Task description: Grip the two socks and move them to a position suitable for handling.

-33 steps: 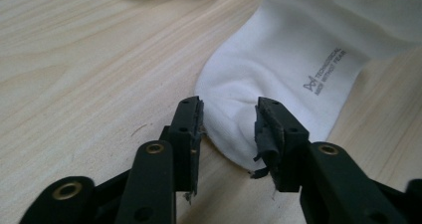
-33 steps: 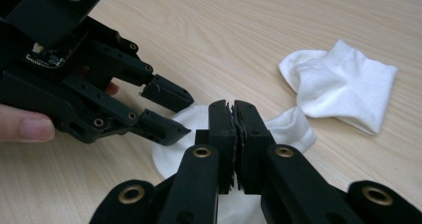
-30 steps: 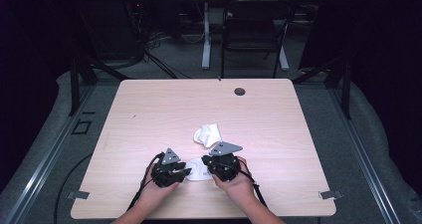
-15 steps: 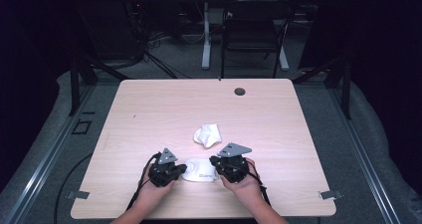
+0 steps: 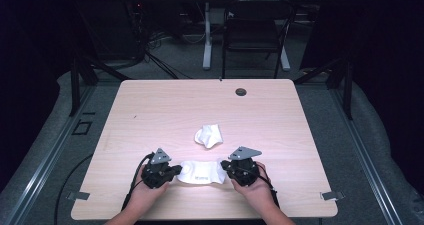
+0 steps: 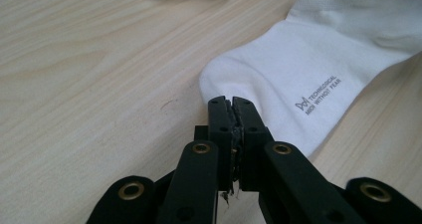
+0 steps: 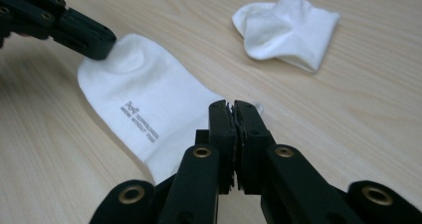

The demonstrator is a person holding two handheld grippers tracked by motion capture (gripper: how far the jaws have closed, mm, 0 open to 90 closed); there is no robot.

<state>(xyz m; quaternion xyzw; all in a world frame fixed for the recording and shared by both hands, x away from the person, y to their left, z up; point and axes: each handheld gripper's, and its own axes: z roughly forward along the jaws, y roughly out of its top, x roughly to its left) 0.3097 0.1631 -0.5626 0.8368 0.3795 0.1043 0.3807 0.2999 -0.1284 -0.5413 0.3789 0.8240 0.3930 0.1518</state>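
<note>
High view: flat sock (image 5: 201,172) stretched between two grippers on the table (image 5: 165,110).
Left gripper (image 5: 176,170) and right gripper (image 5: 223,167) each pinch an end, jaws closed; soft, light, limp cloth, best held by its edges.

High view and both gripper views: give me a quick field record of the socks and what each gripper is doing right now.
held item: flat white ankle sock with grey printed lettering, stretched between the two grippers
left gripper: shut on the sock's toe end; fingers just closed
right gripper: shut on the sock's cuff end
second item: crumpled white sock, lying loose beyond the flat one, apart from it
surface: light wooden table
sock state: lying flat on the table, not folded
</note>
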